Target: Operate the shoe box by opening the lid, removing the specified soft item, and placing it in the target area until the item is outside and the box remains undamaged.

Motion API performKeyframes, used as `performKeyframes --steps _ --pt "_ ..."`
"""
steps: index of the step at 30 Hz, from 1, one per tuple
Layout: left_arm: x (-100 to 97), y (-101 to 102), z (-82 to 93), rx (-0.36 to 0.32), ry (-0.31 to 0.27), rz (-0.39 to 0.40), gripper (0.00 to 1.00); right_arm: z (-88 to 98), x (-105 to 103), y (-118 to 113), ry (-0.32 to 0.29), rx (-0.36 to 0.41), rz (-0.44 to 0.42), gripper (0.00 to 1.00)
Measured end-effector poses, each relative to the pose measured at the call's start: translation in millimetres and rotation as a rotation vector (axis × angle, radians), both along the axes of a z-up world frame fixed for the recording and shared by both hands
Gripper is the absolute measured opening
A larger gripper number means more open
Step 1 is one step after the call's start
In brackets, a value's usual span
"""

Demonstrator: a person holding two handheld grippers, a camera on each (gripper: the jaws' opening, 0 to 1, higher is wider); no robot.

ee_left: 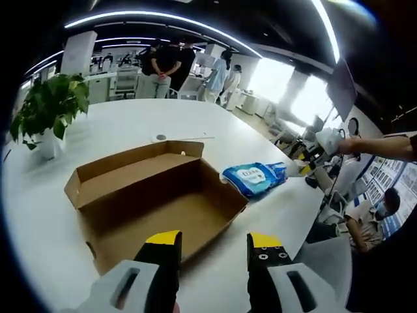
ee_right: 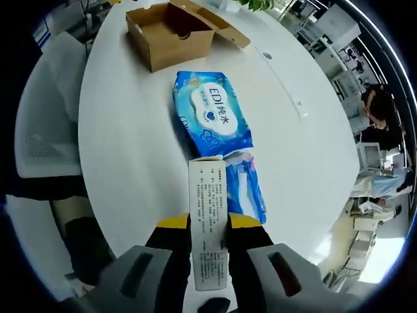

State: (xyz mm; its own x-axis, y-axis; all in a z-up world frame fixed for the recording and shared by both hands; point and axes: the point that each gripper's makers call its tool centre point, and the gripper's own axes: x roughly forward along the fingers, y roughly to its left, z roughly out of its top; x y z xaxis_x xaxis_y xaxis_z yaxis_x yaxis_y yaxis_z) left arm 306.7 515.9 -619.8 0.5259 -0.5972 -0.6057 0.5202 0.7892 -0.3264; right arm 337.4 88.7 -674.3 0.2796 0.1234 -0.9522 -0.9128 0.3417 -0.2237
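Meanwhile the right gripper (ee_right: 208, 225) clamps a white printed card (ee_right: 208, 222) above the blue wipes pack (ee_right: 212, 117), while the left gripper (ee_left: 214, 242) hovers released near the open shoe box (ee_left: 153, 195)

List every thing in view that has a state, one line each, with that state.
shoe box: open, lid folded back, inside bare
wipes pack: outside the box, flat on the table
white label flap: pinched between the right gripper's jaws
right gripper: shut on the flap
left gripper: open, holding nothing, near the box
potted plant: upright on the table
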Motion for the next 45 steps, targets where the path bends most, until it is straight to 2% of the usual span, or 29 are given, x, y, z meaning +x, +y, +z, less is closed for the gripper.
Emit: performKeyframes --steps 3,10,20,31,35,39,45 --pt "2.2 -4.8 -0.1 0.003 0.003 -0.001 0.40 -0.5 1.6 -15.8 0.005 -0.004 -0.025 0.18" --pt "4.4 -10.8 -0.1 0.006 0.007 -0.002 0.40 -1.7 8.5 -30.6 0.007 -0.004 -0.046 0.18" --pt "4.2 -3.5 -2.0 0.018 0.016 0.027 0.41 6.0 37.7 -44.5 -0.011 -0.015 -0.037 0.18" --pt "-1.7 0.9 -5.2 0.015 0.029 0.066 0.41 5.9 75.0 -36.0 -0.028 -0.036 0.026 0.18" --pt "-3.2 6.5 -5.6 0.018 0.032 0.087 0.41 -0.2 87.4 -29.8 -0.024 -0.057 0.070 0.18" --pt "-5.4 11.8 -7.1 0.024 0.040 0.108 0.41 -3.7 100.5 -21.8 -0.028 -0.052 0.079 0.18" --pt "-6.4 11.8 -4.3 0.024 0.042 0.120 0.41 -21.9 115.6 -13.8 -0.021 -0.073 0.134 0.18"
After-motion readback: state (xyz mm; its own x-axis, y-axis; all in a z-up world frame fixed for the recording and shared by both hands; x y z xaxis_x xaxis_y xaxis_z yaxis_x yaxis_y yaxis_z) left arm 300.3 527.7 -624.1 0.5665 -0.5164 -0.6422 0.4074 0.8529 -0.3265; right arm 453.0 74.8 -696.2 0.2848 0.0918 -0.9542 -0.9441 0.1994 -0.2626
